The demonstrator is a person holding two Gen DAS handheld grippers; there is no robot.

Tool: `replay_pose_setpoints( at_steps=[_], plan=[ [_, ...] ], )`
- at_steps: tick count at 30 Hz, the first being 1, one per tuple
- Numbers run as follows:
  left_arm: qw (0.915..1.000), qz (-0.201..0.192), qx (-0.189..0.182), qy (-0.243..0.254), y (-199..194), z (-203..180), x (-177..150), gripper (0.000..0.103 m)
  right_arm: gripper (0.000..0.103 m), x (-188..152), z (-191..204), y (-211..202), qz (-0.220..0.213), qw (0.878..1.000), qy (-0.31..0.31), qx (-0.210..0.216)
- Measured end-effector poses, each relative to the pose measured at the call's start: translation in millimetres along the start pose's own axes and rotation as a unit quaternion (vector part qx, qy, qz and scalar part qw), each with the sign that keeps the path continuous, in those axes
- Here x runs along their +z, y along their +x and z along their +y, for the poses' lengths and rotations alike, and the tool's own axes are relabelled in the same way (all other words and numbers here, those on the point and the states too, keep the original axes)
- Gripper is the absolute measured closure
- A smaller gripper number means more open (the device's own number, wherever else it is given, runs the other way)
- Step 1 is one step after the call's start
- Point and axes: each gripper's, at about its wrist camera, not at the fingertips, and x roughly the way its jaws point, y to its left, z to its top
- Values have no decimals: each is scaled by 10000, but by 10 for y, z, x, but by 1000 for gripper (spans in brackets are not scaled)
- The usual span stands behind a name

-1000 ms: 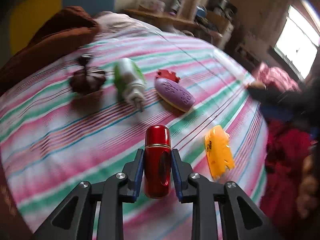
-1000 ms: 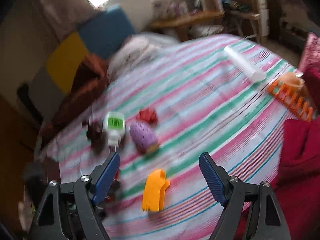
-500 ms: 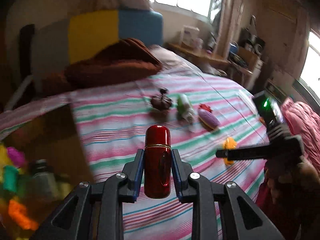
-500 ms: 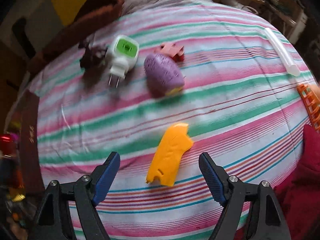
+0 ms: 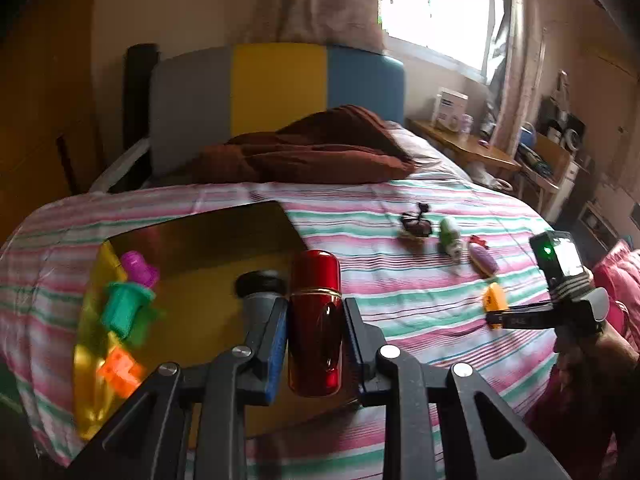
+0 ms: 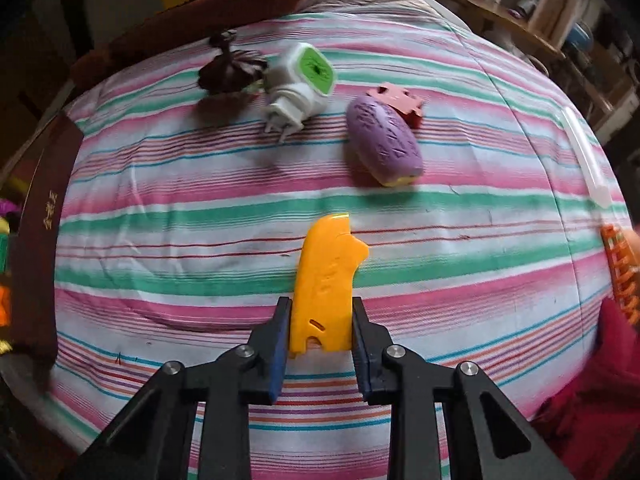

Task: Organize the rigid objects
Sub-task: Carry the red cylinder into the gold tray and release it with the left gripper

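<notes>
We see a glossy red cylinder [image 5: 315, 324] upright above the box; a yellow plastic piece [image 6: 326, 280] flat on the bed.

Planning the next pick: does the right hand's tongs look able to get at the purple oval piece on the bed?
Probably not right now: the right tongs have just closed on the yellow piece. Otherwise the purple oval piece lies uncovered beyond.

Striped bed sheet [image 5: 400, 304], brown blanket [image 5: 320, 148] bunched at grey-yellow-blue headboard [image 5: 280, 84]; bright window [image 5: 436, 8]; cluttered wooden side table [image 5: 464, 148] beside bed.
</notes>
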Motion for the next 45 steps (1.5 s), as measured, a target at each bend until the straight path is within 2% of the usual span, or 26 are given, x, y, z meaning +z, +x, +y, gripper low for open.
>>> replay_pose_setpoints(
  at_steps=[7,12,18,23,26,30,34,40,45],
  plan=[
    [9992,30,230,-325,-89,395,-145,77,73,-13,66,11,-39,9999,-123,-58],
    [9972,115,266,-691,-112,729,-271,77,73,-21,91,6,-21,9998,-175,-102],
    [9881,215,263,-1499,-200,1350,-465,77,74,-6,118,-4,-26,9996,-243,-164],
    [9797,268,337,-1956,-229,1727,-593,77,75,0,119,-3,-39,9996,-239,-152],
    [9779,336,277,-2045,-165,1757,-616,77,75,-2,122,-7,-54,9994,-276,-178],
    [9799,474,185,-1927,-37,1656,-607,77,75,-12,137,-15,-60,9994,-290,-184],
    [9780,508,-1,-2025,147,1639,-477,77,75,-18,152,-23,-69,9992,-320,-207],
    [9748,818,170,-2070,514,1713,-401,77,75,-21,163,-30,-72,9992,-337,-216],
    [9732,1038,527,-1984,715,1738,-432,77,75,-27,180,-45,-70,9991,-348,-209]
  ],
)
